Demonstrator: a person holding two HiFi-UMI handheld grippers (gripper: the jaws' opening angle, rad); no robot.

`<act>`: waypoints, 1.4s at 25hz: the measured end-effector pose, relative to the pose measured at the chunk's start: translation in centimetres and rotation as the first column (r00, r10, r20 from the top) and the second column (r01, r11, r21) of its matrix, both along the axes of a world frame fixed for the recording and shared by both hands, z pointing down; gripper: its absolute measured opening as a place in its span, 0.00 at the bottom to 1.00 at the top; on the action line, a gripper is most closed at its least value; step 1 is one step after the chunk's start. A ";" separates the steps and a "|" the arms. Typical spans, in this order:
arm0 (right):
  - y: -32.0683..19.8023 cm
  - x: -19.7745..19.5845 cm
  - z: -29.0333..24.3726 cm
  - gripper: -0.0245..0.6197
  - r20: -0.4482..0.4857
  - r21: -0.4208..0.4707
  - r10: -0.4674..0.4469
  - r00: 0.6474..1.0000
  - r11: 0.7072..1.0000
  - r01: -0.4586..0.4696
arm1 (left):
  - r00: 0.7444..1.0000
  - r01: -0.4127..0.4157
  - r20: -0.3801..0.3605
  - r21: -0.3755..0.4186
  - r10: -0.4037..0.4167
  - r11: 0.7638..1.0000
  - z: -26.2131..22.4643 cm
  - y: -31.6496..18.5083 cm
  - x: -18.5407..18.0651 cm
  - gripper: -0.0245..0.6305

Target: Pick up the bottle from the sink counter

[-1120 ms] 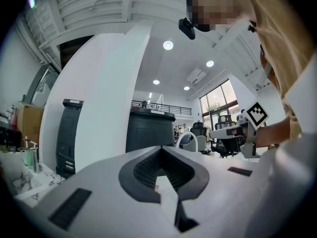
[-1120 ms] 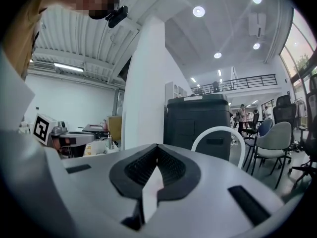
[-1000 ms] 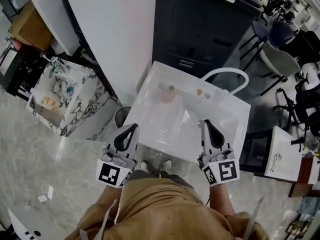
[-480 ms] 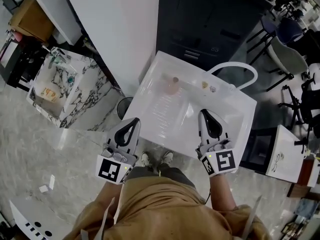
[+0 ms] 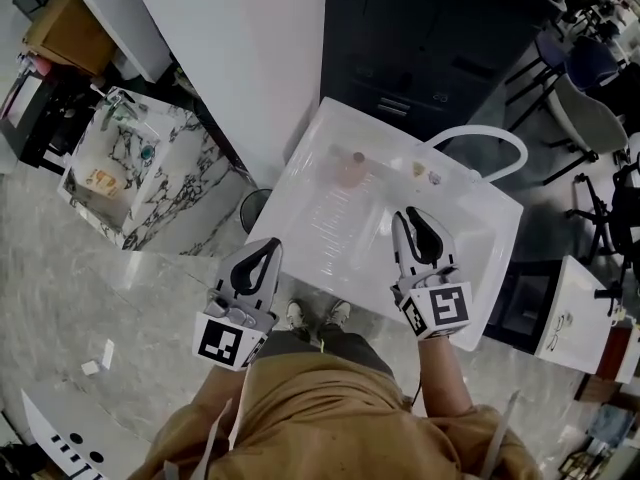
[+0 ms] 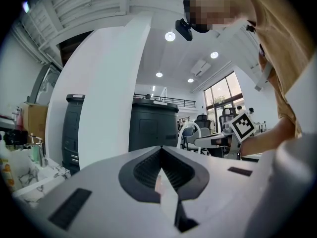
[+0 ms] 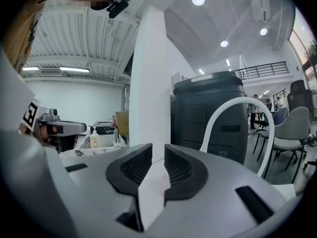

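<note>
right gripper (image 5: 415,213) hangs over the sink counter (image 5: 480,218), its jaws just been opening with nothing between them, probably prepping for what looks like a clear bottle (image 5: 343,173) lying at its 10 o'clock, while the left gripper (image 5: 270,245) waits clenched and empty off the counter's 7 o'clock edge

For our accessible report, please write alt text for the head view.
Seen from above, a person holds two grippers at a white sink counter where a clear bottle lies untouched. The right gripper, over the counter, has just been opening its jaws, nothing between them; the left gripper is shut near the front edge.
</note>
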State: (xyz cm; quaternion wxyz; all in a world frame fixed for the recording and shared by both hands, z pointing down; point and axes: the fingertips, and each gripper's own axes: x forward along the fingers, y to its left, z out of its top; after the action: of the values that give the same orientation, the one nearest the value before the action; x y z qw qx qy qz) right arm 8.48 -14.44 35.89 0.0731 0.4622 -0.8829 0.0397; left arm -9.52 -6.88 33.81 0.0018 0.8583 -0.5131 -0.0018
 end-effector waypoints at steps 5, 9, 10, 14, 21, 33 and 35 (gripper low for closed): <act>-1.3 -0.7 1.9 0.16 0.015 -0.045 -0.032 0.999 0.998 0.033 | 1.000 0.023 0.006 -0.013 -0.023 1.000 0.4 -0.4 -0.2 0.04; -2.3 -1.2 2.9 0.18 0.013 -0.059 -0.052 0.999 0.997 0.053 | 0.999 0.041 0.000 -0.033 -0.041 0.999 0.9 -0.8 -0.4 0.04; -2.6 -1.3 3.2 0.19 0.012 -0.064 -0.056 0.998 0.996 0.057 | 0.999 0.045 0.000 -0.044 -0.045 0.998 1.0 -0.9 -0.4 0.04; -3.9 -1.6 4.6 0.20 0.008 -0.081 -0.066 0.998 0.994 0.067 | 0.998 0.059 0.018 -0.041 -0.058 0.997 1.2 -1.3 -0.5 0.04; -6.3 -2.0 7.2 0.25 -0.008 -0.108 -0.075 0.997 0.991 0.074 | 0.996 0.087 0.025 -0.052 -0.086 0.995 2.1 -1.8 -0.8 0.04; -10.0 -2.7 11.9 0.30 -0.011 -0.158 -0.085 0.996 0.984 0.082 | 0.991 0.130 0.045 -0.113 -0.126 0.985 4.8 -2.6 -1.2 0.04; -10.4 -2.8 12.4 0.30 -0.011 -0.164 -0.088 0.996 0.983 0.085 | 0.990 0.138 0.047 -0.122 -0.134 0.983 5.1 -2.7 -1.2 0.04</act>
State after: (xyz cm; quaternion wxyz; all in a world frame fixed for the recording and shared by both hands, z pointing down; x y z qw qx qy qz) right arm 5.70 -24.85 48.28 0.1202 0.4163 -0.8952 0.1045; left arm -10.74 -9.55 38.90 0.0456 0.8193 -0.5696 0.0468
